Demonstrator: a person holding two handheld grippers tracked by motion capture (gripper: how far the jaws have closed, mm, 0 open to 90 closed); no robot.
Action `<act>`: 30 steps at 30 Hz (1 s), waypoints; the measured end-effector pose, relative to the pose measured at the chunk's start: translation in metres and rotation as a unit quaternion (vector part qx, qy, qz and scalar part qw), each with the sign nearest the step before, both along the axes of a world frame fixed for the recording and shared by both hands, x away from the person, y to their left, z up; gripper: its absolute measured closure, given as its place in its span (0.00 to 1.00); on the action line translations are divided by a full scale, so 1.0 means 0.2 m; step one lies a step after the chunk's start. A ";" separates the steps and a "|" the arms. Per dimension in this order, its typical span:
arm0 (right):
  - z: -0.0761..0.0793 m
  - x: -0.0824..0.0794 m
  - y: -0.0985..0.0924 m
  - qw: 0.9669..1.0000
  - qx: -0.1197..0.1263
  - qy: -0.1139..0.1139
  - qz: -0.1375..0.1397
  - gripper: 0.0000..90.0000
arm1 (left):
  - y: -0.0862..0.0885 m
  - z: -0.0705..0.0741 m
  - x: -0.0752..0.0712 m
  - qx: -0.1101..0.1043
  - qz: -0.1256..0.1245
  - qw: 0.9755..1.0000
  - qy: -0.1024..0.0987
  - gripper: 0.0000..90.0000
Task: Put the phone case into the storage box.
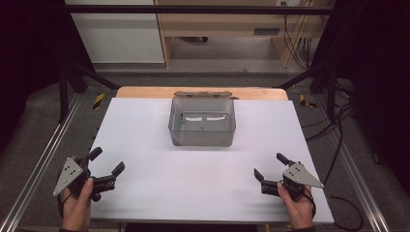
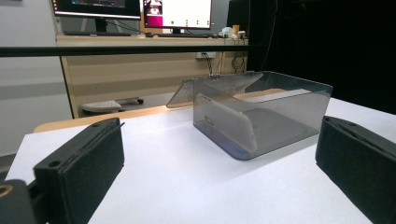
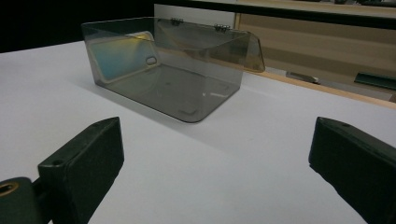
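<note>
Tools spread wide, left [image 1: 107, 162] and right [image 1: 269, 166], we hold low over the worktop [image 1: 145, 145], and should approach the smoky open-lidded box [image 1: 202, 122] at mid-back evenly from both sides.

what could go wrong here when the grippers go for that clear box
The box is see-through and smooth, so a jaw could misjudge its wall and nudge it across the white table. Its hinged lid hangs open over the far edge; pushing could tip it back. Both the left gripper and right gripper start far off.
</note>
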State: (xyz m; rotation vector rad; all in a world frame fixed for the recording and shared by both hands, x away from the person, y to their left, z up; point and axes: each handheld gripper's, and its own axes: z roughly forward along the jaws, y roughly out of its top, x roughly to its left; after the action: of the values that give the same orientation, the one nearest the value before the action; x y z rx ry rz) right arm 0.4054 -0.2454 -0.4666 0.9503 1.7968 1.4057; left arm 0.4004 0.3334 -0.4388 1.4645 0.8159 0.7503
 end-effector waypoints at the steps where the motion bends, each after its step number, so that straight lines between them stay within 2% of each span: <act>1: 0.00 0.00 0.00 1.000 0.000 0.000 0.000 0.04 | 0.00 -0.01 0.00 -0.001 0.000 1.000 0.001 0.01; 14: 0.00 0.00 0.00 1.000 0.000 0.000 0.001 0.04 | -0.01 -0.06 -0.02 -0.002 -0.007 1.000 0.002 0.01; 20: 0.00 0.00 0.00 1.000 -0.001 -0.002 0.003 0.04 | -0.02 -0.09 -0.03 0.003 -0.018 1.000 0.002 0.01; 30: 0.00 0.00 0.00 1.000 -0.001 -0.001 0.004 0.04 | -0.04 -0.10 -0.04 0.009 -0.030 0.999 -0.001 0.01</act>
State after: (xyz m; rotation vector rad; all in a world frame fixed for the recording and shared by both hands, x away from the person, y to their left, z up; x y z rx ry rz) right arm 0.4056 -0.2448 -0.4671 0.9408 1.8012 1.4093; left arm 0.3932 0.3250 -0.4583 1.4975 0.7619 0.7140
